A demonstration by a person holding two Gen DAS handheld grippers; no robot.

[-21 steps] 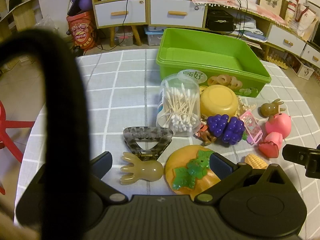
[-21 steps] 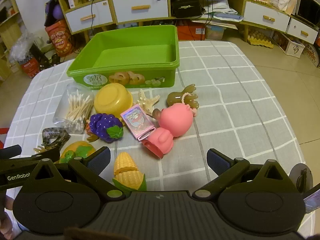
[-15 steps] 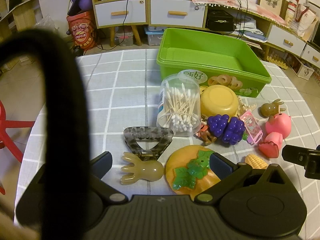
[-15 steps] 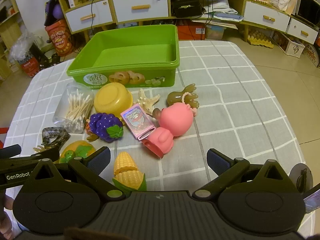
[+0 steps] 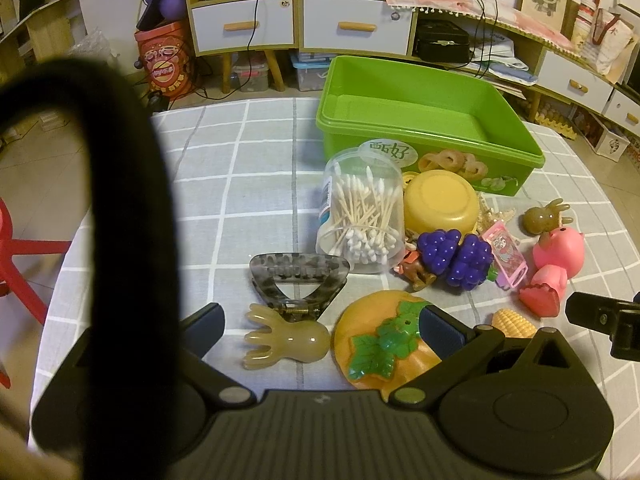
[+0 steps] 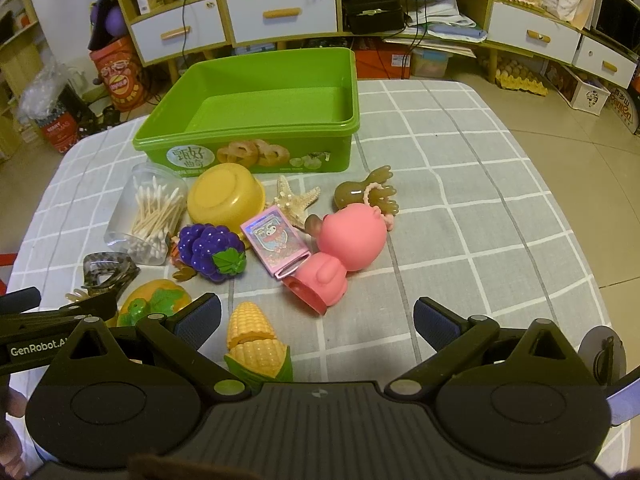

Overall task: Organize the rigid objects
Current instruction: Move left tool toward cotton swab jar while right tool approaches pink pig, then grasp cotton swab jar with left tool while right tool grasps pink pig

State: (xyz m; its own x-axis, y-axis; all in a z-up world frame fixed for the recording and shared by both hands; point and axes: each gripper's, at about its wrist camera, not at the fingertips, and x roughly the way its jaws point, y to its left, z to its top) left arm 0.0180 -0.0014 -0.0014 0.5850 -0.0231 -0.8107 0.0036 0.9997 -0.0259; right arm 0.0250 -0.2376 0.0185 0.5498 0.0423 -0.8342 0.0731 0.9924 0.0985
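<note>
An empty green bin (image 5: 424,136) (image 6: 260,120) stands at the back of the checked table. In front of it lie a cotton swab jar (image 5: 360,216), a yellow bowl (image 5: 440,200), purple grapes (image 5: 456,258), a pink card box (image 6: 276,240), a pink pig toy (image 6: 344,248), a toy corn (image 6: 256,344), an orange pumpkin (image 5: 384,340), a hair claw (image 5: 296,280) and a tan hand-shaped toy (image 5: 284,340). My left gripper (image 5: 320,328) is open over the tan toy and the pumpkin. My right gripper (image 6: 316,320) is open, the corn beside its left finger.
A starfish (image 6: 296,200) and a second tan toy (image 6: 368,194) lie near the bin. A black strap (image 5: 120,200) blocks the left of the left wrist view. Cabinets (image 6: 280,12) and floor clutter stand behind the table.
</note>
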